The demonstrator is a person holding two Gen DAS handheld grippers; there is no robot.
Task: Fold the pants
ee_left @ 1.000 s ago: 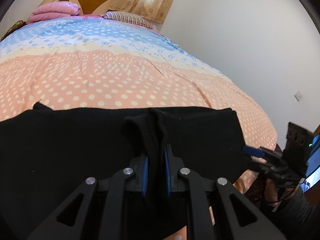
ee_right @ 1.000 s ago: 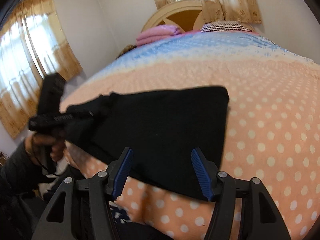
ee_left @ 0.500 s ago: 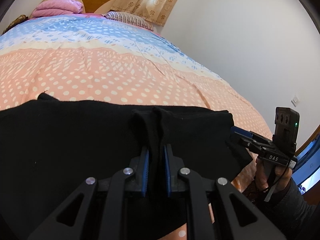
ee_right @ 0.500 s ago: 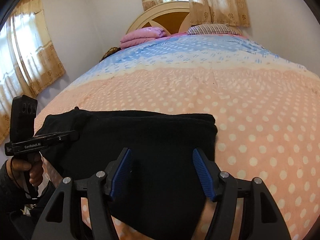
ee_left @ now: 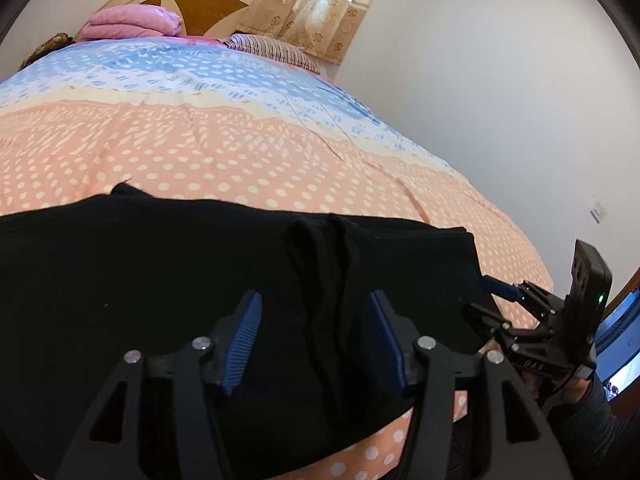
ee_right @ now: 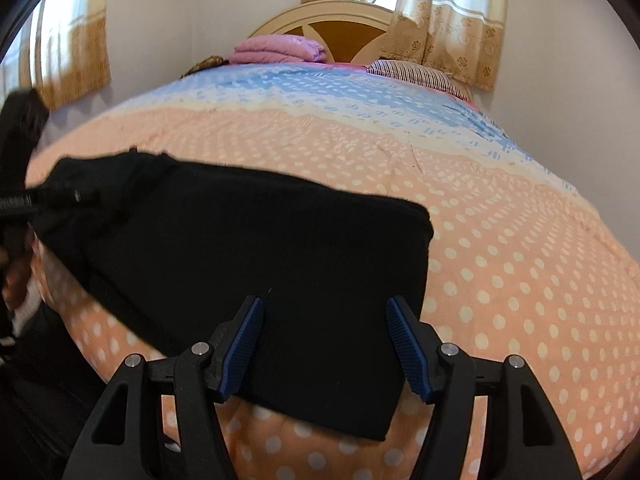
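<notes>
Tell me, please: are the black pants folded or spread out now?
Folded. The pants lie on the bed as a compact block with a doubled edge; a pinched ridge remains between the open left gripper's pads.

Left hand-held gripper (ee_left: 316,344) jaws just opened, pads clear of pants (ee_left: 160,280) ridge between them; right hand-held gripper (ee_right: 324,348) open over pants' corner.
</notes>
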